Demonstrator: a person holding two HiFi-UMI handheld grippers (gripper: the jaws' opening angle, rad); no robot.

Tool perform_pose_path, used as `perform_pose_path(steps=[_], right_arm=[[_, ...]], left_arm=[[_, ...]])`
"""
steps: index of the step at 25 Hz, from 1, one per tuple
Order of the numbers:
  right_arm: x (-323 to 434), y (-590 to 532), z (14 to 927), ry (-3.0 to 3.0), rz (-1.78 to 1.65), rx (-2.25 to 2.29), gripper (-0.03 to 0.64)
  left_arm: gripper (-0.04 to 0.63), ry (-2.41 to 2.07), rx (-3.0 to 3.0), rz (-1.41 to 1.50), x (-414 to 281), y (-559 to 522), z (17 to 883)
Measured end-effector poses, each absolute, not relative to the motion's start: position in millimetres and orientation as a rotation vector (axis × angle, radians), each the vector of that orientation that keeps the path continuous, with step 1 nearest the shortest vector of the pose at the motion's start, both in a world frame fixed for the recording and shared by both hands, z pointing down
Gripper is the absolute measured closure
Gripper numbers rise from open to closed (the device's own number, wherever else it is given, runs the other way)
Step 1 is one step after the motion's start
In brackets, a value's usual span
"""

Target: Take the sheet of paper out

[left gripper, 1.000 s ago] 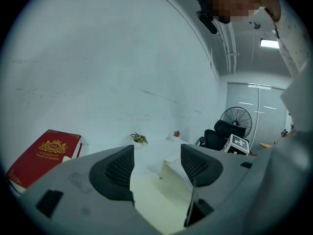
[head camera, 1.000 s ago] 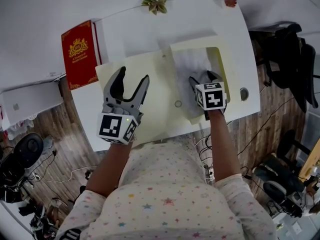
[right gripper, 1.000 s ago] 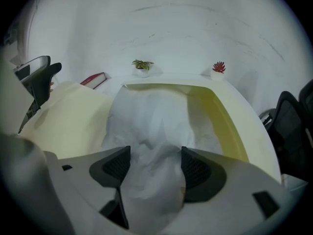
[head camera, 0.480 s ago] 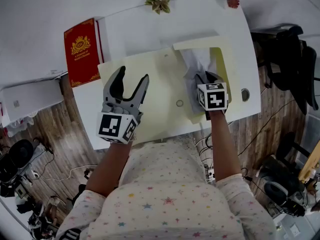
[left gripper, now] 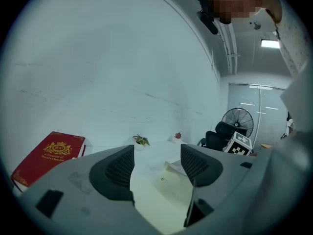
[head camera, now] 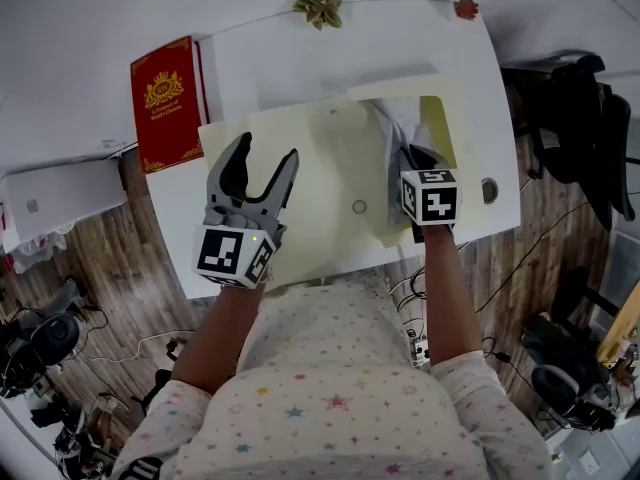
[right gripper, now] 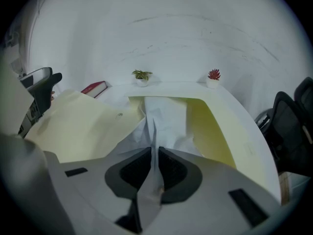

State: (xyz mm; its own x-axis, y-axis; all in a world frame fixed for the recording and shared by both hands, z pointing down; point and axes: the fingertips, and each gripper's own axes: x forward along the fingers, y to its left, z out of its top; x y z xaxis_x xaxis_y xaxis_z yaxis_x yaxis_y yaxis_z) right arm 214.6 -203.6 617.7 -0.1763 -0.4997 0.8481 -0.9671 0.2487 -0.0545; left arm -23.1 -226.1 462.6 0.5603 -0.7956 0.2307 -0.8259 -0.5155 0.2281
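Looking down, head view: we hold right tongs (head camera: 413,156) pinching crumpled sheet of paper (head camera: 398,128), partly inside open yellow folder (head camera: 320,188) on white surface (head camera: 300,63). Left tongs (head camera: 265,156) hover spread above folder. Left gripper view: jaws wide apart, nothing between. Right gripper view: jaws pressed on thin paper pleat. Risk, we judge: unpinned folder drags along, or sheet tears under sharp pull.

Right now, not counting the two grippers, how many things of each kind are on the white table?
red book: 1
cream envelope: 1
sheet of paper: 1
small potted plants: 2
Total: 5
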Motion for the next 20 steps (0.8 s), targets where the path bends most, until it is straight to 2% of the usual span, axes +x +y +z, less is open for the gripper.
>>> perform_pose_path(steps=[20], right_arm=[[214,-198,595,-1.832,0.730,1.379,0.597]], left_arm=[[0.319,-1.370,2.504,0.097,-29,-212,445]])
